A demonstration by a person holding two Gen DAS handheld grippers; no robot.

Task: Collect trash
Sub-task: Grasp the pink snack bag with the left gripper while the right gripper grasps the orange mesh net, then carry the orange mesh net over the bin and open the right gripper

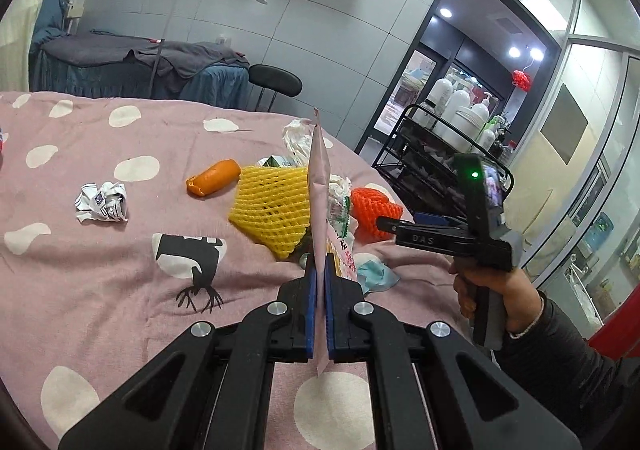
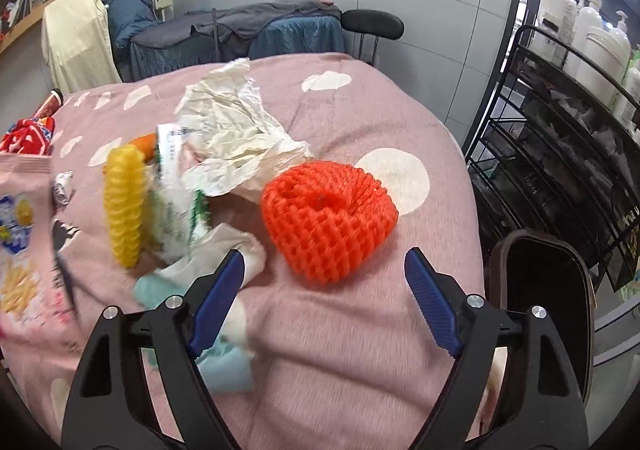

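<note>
My left gripper is shut on a pink snack bag, which stands edge-on above the bed; the same bag shows at the left of the right wrist view. My right gripper is open just in front of an orange foam net, and its pads do not touch it. Also on the cover lie a yellow foam net, an orange wrapper, a crumpled printed paper, a large crumpled white paper, a green-white wrapper and a light blue tissue.
The trash lies on a pink spotted bed cover. A black wire rack with white bottles stands to the right. A dark brown-rimmed bin sits beside the bed's right edge. A black stool is behind the bed.
</note>
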